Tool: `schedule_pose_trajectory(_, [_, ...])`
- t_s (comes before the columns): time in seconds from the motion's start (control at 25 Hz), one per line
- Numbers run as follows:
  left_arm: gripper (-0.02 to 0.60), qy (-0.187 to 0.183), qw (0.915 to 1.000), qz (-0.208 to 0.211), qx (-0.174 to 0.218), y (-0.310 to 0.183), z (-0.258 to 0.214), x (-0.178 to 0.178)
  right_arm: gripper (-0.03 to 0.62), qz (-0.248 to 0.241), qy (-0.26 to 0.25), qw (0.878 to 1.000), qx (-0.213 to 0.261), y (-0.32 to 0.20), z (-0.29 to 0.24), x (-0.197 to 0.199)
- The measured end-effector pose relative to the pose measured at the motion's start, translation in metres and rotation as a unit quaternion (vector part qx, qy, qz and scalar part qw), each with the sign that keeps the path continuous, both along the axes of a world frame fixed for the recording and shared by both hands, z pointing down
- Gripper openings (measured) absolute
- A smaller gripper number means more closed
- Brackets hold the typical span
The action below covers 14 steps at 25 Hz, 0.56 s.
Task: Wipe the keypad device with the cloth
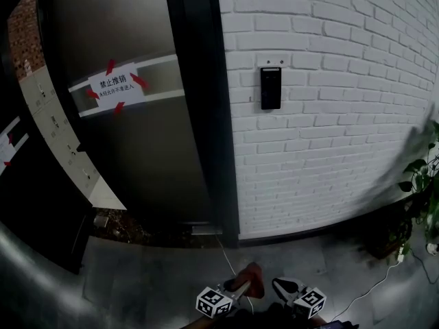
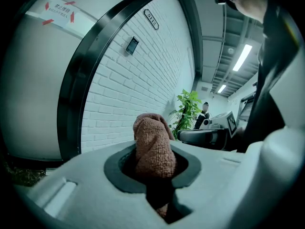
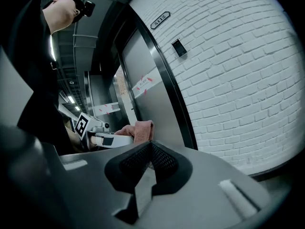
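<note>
The keypad device [image 1: 270, 88] is a small black panel on the white brick wall, right of the dark door frame; it also shows as the keypad [image 2: 132, 45] and the keypad [image 3: 178, 47] in the two gripper views. My left gripper [image 1: 243, 288] is low at the bottom edge, far below the keypad, shut on a reddish-brown cloth [image 1: 252, 275]. In the left gripper view the bunched cloth [image 2: 152, 149] sticks up from between the jaws. My right gripper [image 1: 287, 288] hangs just beside it, its dark meshed pads [image 3: 162, 157] closed together with nothing between them.
A dark glass door [image 1: 144, 149] with a taped paper sign [image 1: 115, 86] fills the left. A potted plant [image 1: 425, 184] stands at the right, and a white cable [image 1: 374, 286] runs across the grey floor. A small number plate [image 3: 159, 19] sits above the keypad.
</note>
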State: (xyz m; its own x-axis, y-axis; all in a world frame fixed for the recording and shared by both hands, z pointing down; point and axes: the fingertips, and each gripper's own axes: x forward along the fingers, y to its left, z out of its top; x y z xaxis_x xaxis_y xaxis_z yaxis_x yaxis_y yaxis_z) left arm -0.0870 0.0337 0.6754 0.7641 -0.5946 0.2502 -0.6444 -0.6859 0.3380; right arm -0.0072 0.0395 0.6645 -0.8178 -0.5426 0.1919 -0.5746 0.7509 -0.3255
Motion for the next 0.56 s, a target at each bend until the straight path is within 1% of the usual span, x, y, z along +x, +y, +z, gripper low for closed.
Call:
schedule_pose_trajectory(0.16, [0.064,0.001,1.0000,-0.001,-0.005,0.002,0.010,-0.001,0.002,-0.009,-0.005,1.000,-0.003,-0.002,0.004,-0.005])
schedule_pose_trajectory(0.36, [0.064,0.008,0.9999,-0.003,-0.013,0.009,0.017,0.003,0.002,-0.007,-0.006,1.000,-0.018,0.006,0.017,-0.001])
schedule_pose_trajectory(0.56, [0.064,0.000,0.9995,-0.008,-0.029,0.015,0.027,-0.006,0.002,-0.008,-0.010,1.000,-0.025,0.011,0.023,-0.003])
